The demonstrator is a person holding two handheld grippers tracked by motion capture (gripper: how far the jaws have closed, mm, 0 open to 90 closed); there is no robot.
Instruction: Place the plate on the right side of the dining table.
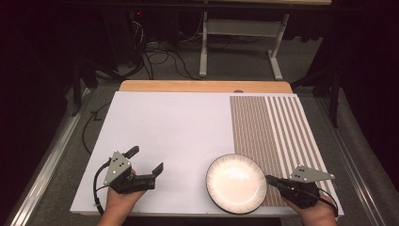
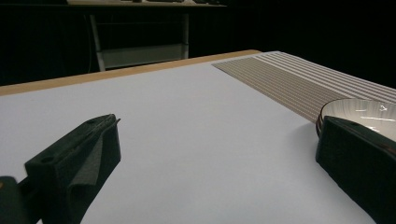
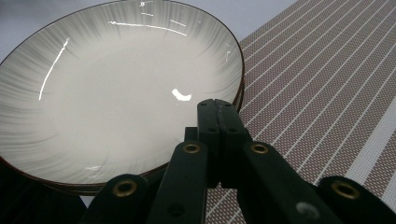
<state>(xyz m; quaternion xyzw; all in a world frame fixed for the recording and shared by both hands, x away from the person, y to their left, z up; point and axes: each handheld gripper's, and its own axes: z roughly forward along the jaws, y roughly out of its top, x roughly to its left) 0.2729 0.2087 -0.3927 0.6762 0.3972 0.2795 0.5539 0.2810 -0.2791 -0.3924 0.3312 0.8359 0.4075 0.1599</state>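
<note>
Plate (image 1: 236,183) sits on the surface (image 1: 164,127), near edge, straddling the boundary between the plain white sheet and the striped mat (image 1: 273,136). It lies directly ahead of the right gripper (image 1: 269,179) and just beside its fingertips; in the right gripper view the rim (image 3: 240,88) passes close past the closed tips. Whether the tips touch the rim I cannot tell.

Right fingers (image 3: 217,121): pressed fully together, nothing between them. Left gripper (image 1: 147,160): fingers (image 2: 79,158) spread wide, empty, held above bare white sheet, with the plate well off to the side of one finger (image 2: 359,158).

Handling judgement: glazed ceramic, shallow, with strong highlights on the bowl (image 3: 116,88), so likely stiff, moderately heavy, slick and prone to chipping or breaking if dropped. The dark rim is the only part thin enough to pinch.

Grasp note: with the fingers shut, the right gripper could only nudge or slide the plate. To lift, it should open, then straddle the nearest rim, one finger above and one below. Expect tilt from a one-edge hold; the open left gripper could take the opposite rim.
</note>
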